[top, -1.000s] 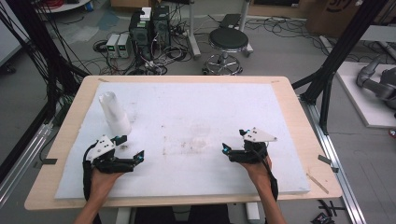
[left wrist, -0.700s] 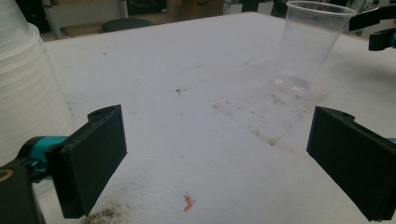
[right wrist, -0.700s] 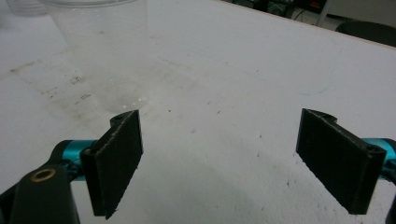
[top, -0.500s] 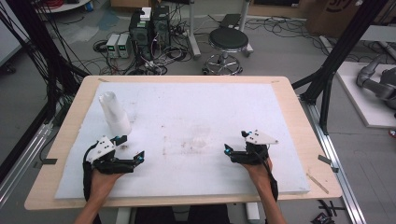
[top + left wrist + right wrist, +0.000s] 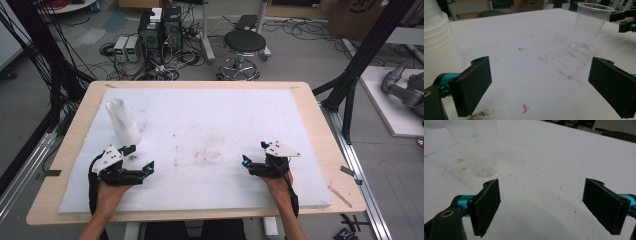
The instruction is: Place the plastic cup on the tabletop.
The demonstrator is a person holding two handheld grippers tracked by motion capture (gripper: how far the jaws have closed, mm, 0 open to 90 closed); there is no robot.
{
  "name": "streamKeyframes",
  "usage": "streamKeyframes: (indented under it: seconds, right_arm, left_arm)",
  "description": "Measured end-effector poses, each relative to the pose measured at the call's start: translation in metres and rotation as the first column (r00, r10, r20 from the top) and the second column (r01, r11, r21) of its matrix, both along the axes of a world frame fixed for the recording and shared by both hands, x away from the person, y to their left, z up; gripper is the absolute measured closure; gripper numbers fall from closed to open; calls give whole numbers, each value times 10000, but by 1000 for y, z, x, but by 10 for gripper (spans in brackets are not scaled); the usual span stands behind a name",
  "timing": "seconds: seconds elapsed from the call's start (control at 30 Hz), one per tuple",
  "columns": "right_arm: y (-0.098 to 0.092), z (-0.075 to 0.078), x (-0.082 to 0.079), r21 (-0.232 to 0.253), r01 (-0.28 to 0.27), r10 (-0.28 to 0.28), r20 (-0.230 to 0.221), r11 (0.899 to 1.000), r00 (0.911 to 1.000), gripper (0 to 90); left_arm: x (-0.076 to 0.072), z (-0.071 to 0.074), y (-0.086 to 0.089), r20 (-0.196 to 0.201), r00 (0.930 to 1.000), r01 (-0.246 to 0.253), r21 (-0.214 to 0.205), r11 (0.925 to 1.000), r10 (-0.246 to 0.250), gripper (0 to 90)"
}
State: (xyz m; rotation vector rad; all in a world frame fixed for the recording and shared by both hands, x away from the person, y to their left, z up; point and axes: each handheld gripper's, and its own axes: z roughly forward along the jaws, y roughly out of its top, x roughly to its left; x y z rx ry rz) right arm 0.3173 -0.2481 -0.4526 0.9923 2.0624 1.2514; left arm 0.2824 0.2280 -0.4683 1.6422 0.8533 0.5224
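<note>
The left gripper [image 5: 142, 162] has its black fingers [image 5: 471, 86] spread wide and empty, hovering low over the white foam-covered table [image 5: 210, 120]; the right gripper [image 5: 250, 161] likewise has its fingers [image 5: 486, 205] released, nothing between them; between the two grippers a single clear plastic cup [image 5: 590, 26] stands upright on the stained middle of the table, near the right gripper; just beside the left gripper, towards the table's far left, stands a tall stack of white plastic cups [image 5: 122, 121].
</note>
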Motion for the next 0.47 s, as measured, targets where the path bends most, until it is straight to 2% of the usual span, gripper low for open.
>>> streamKeyframes:
  seconds: [0.1, 0.33, 0.47]
  right_arm:
    - [1, 0, 0, -169, -45, 46, 73, 9998, 10000, 147]
    - [1, 0, -3, -178, -39, 42, 208, 9998, 9998, 147]
    - [2, -1, -3, -217, -16, 21, 212, 9998, 9998, 147]
  left_arm:
    - [0, 0, 0, -21, 10000, 9, 67, 10000, -9, 48]
    - [0, 0, -1, -50, 10000, -2, 87, 10000, 3, 48]
    - [-2, 0, -1, 112, 9999, -32, 97, 9999, 31, 48]
